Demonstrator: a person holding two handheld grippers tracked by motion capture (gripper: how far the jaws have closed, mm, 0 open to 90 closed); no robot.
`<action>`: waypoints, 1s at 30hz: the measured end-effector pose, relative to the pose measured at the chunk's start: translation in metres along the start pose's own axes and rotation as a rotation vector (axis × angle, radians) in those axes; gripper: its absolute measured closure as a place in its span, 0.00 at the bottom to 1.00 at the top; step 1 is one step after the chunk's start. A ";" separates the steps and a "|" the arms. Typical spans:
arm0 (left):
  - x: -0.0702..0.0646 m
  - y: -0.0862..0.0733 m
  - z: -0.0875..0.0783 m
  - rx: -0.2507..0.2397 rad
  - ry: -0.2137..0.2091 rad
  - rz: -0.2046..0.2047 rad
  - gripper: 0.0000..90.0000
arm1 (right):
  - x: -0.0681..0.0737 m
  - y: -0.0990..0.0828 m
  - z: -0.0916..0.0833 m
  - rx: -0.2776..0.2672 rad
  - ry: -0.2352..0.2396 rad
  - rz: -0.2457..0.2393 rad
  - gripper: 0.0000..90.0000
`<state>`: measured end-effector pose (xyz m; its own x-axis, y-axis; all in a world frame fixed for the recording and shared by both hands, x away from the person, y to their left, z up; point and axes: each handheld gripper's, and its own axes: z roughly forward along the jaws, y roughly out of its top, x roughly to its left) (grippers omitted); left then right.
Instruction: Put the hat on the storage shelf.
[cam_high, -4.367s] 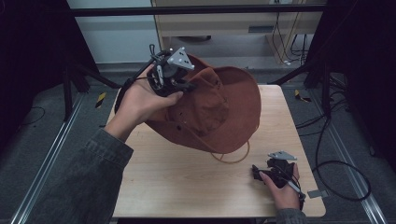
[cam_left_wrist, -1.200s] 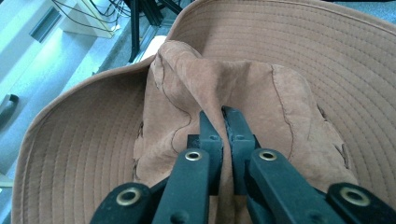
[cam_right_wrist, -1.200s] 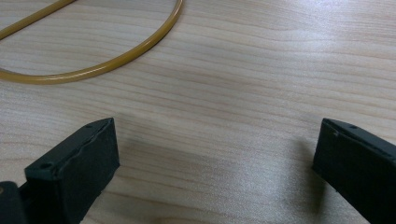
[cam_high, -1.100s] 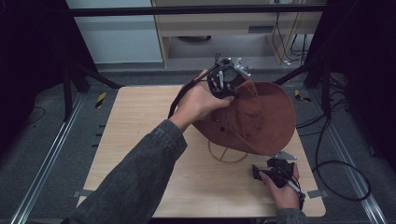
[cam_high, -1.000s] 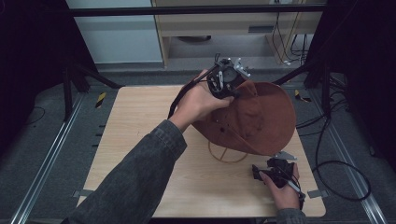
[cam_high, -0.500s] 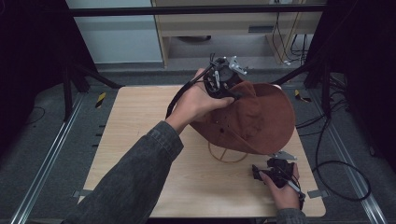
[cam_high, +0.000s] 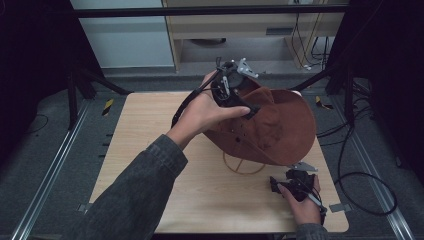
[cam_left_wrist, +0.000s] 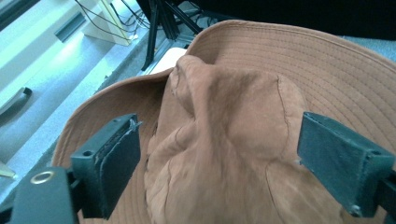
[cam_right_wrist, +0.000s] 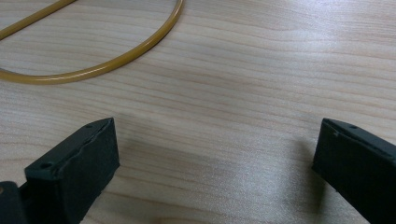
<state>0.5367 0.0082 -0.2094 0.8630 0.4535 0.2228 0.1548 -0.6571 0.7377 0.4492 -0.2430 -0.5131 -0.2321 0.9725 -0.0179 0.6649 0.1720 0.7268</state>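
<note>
Lying between the spread left tongs (cam_left_wrist: 219, 158), the brown hat (cam_left_wrist: 243, 116) has its crown crumpled. The right tongs (cam_right_wrist: 215, 172) are also spread, low over the bench (cam_right_wrist: 261, 74), near the hat's yellow cord (cam_right_wrist: 116, 58).

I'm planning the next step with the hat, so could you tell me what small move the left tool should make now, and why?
Probably close the left tool on the brown hat's crumpled crown. Its jaws stand wide open on either side of the crown, which bulges up between them, so nothing is gripped yet. The right tool is open over bare table, beside the hat's cord.
</note>
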 end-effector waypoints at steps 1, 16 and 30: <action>0.001 -0.002 -0.004 -0.004 0.001 -0.005 0.12 | 0.000 0.000 0.000 0.000 0.000 0.000 0.00; 0.030 -0.061 -0.066 -0.056 0.042 -0.076 0.10 | 0.000 0.000 0.000 0.001 0.000 -0.002 0.00; 0.046 -0.137 -0.105 -0.080 0.084 -0.158 0.09 | 0.000 0.000 0.000 -0.001 0.005 0.001 0.00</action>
<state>0.5046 0.1822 -0.2339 0.7876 0.5977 0.1501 0.2432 -0.5253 0.8154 0.4492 -0.2428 -0.5130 -0.2348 0.9719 -0.0137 0.6642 0.1707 0.7278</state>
